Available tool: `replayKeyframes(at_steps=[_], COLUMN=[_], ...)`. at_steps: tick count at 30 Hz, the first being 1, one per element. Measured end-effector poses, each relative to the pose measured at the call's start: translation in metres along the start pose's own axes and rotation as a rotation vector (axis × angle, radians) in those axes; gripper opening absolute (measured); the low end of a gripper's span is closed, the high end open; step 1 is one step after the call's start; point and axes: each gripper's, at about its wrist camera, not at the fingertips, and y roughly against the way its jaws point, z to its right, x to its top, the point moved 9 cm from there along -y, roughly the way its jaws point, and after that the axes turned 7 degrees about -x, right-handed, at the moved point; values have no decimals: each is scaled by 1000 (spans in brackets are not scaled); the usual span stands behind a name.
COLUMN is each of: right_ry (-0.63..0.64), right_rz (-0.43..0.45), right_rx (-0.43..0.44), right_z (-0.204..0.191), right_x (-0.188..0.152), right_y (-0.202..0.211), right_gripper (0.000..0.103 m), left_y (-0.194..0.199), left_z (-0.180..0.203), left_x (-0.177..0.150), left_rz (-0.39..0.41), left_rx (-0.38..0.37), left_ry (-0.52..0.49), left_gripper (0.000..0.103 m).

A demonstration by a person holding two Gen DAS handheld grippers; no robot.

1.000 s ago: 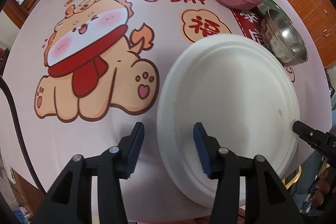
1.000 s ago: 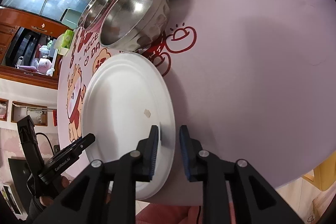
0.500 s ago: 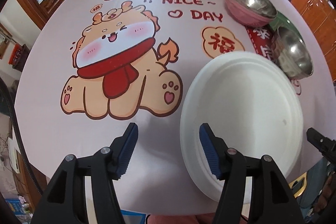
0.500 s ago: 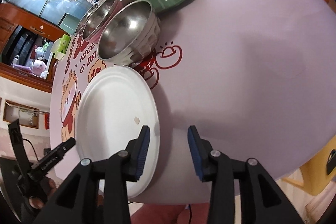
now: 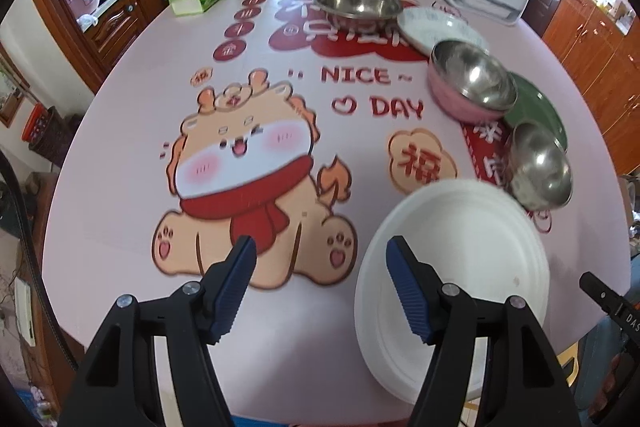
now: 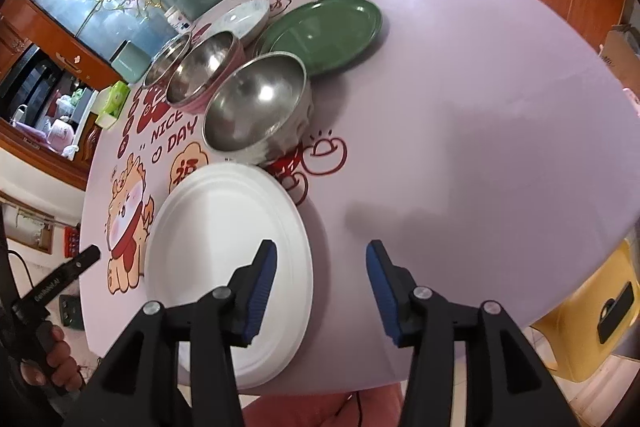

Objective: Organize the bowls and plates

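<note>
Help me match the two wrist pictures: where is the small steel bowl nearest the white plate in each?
Left wrist view: small steel bowl at right, just beyond the white plate, before the green plate.
Right wrist view: the bowl above centre-left, beyond the white plate.
Shared landmark: the pink bowl behind it.

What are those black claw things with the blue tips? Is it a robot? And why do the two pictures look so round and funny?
It is no robot. A person holds a two-finger grabber in each hand, and each one carries a small round-eyed camera that bends the picture. One picture looks along the left gripper, the other along the right gripper. Both have just been opening, and neither holds anything. Below them a white plate lies flat near the table's front edge. Behind it stand a small steel bowl, a pink bowl, a green plate, a patterned plate and a big steel bowl.
</note>
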Motion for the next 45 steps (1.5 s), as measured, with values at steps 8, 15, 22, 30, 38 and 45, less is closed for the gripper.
replayKeyframes(at_steps=[8,15,22,30,38,45], right_ry=[-65,-125,-134,-86,15,123], right_rz=[55,68,89,100,41,-16], right_rx=[-54,-58,-54,-20,86,159], right_z=[0,-6,-11,-13,-14,-17], right_x=[12,18,38,88,137,172], right_y=[23,33,42,42,24,8], right_gripper=[54,62,71,78,78,78], left_y=[2,1,-7,-6,7,18], left_z=[0,-1,-4,6,22,37], left_x=[30,54,74,94,100,99], left_rz=[-6,-6,-24,-10,10,32], left_rx=[-52,-115,-106,-66,5,68], left_ry=[-66,-90,-87,-66,54,155], left_gripper=[67,69,70,74,79,79])
